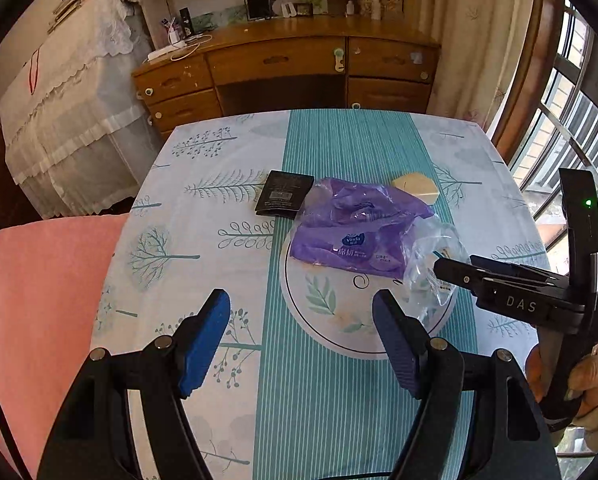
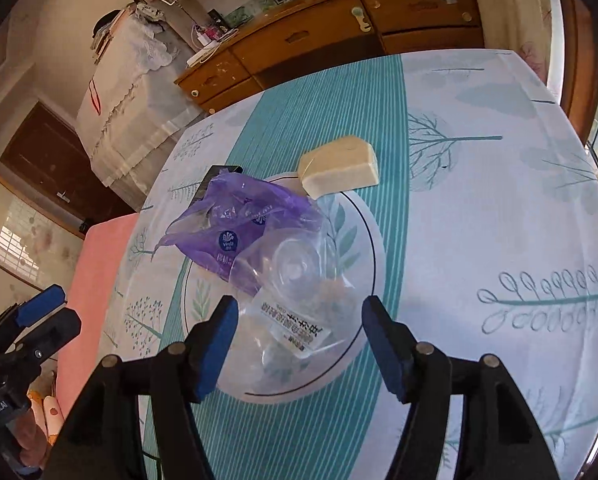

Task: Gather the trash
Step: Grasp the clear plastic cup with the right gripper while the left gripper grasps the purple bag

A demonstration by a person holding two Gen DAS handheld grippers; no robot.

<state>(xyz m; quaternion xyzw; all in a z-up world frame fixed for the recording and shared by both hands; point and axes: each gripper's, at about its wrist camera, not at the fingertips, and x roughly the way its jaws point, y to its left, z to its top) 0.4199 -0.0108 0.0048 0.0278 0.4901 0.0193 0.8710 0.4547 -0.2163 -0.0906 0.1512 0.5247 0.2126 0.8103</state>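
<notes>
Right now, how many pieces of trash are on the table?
4: purple wrapper in the middle, clear wrapper between the right gripper's open fingers, black packet far left, beige box far right. Others may be underneath.

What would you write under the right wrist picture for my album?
Open right tool hovers over a clear wrapper beside a purple bag.

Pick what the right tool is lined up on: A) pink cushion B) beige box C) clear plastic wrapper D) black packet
C: in the right wrist view the open right tool frames the clear plastic wrapper, while the black packet and beige box lie farther off on the table.
</notes>
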